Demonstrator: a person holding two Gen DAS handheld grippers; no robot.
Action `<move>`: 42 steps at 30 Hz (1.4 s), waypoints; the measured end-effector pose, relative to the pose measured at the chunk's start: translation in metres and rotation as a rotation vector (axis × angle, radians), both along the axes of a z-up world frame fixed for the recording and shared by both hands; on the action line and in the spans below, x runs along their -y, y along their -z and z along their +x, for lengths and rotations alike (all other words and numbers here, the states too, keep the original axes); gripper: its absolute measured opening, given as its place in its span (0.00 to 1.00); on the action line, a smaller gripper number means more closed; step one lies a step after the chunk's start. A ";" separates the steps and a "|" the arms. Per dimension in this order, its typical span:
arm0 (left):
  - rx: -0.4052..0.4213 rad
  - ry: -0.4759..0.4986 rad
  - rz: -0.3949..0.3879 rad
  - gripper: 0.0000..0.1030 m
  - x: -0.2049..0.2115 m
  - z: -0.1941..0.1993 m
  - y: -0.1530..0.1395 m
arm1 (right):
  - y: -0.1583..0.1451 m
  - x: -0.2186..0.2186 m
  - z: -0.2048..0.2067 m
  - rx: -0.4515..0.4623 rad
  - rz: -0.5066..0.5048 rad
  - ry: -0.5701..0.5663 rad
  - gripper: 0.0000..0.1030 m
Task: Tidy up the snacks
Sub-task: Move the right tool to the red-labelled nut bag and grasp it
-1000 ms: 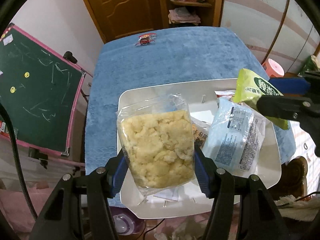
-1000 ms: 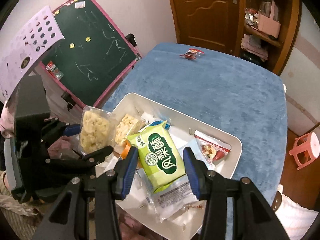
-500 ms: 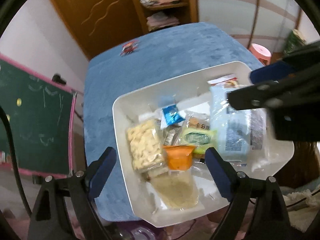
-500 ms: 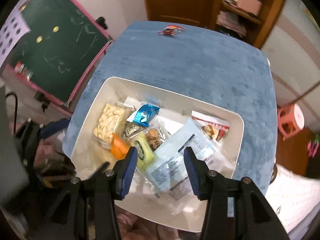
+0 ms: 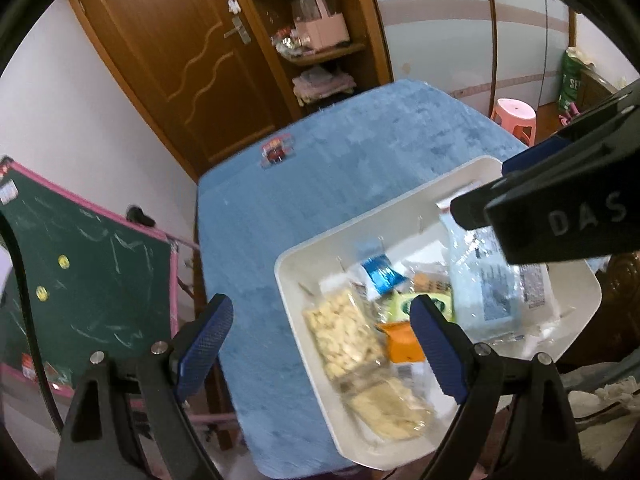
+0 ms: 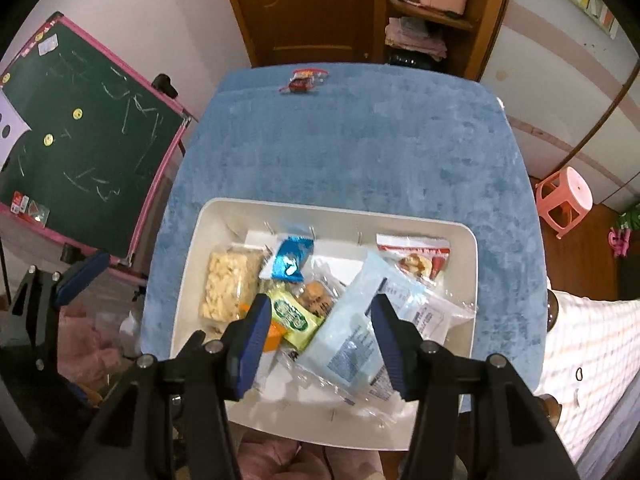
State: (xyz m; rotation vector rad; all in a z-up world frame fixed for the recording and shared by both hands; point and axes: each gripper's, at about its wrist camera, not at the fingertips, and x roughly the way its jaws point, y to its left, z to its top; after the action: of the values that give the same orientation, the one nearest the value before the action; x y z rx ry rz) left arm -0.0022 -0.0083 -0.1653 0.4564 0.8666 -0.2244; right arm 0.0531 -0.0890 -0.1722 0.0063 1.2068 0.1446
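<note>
A white tray (image 6: 468,292) sits at the near edge of the blue table (image 6: 360,148) and holds several snack packs: a clear bag of pale puffs (image 6: 226,284), a green pack (image 6: 294,316), a blue foil pack (image 6: 290,260), a light blue pack (image 6: 352,336) and a red-and-white pack (image 6: 416,254). The tray also shows in the left wrist view (image 5: 304,320). My right gripper (image 6: 320,324) is open and empty above the tray's near half. My left gripper (image 5: 320,328) is open and empty over the tray's left rim. A small red snack pack (image 6: 302,80) lies alone at the table's far edge.
A green chalkboard with a pink frame (image 6: 76,140) stands left of the table. A wooden door (image 6: 304,4) and shelf (image 6: 432,8) are behind it. A pink stool (image 6: 564,200) stands on the floor to the right.
Both grippers opened and dropped their packs: the puff bag and the green pack now lie in the tray. Both grippers have pulled back and up; the left one swung left.
</note>
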 end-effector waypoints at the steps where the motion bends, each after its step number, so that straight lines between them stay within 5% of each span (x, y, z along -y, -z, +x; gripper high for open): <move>1: 0.019 0.011 0.007 0.87 -0.001 0.001 -0.004 | -0.001 -0.002 0.001 0.006 -0.003 0.005 0.51; 8: 0.091 0.054 0.062 0.87 -0.012 0.008 -0.018 | -0.009 -0.007 0.012 0.050 0.026 0.072 0.51; 19: 0.127 -0.041 0.108 0.87 -0.054 0.056 -0.047 | -0.031 0.000 0.037 0.151 0.118 0.151 0.51; 25: 0.168 -0.169 0.133 0.88 -0.078 0.120 -0.058 | -0.040 0.011 0.090 0.151 0.125 0.130 0.51; 30: 0.245 -0.278 0.219 0.88 -0.093 0.196 -0.058 | -0.041 0.008 0.177 0.147 0.130 0.055 0.51; 34: 0.289 -0.365 0.283 0.88 -0.103 0.272 -0.041 | -0.017 -0.004 0.258 0.122 0.138 -0.006 0.51; 42: 0.160 -0.536 0.245 0.88 -0.123 0.402 0.025 | 0.101 -0.040 0.397 -0.082 0.163 -0.029 0.51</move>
State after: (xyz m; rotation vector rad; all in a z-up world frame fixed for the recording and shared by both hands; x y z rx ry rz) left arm 0.4001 0.1149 -0.1907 0.4454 0.8321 0.4101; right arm 0.4501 -0.0487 -0.2729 0.1379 1.2741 0.2701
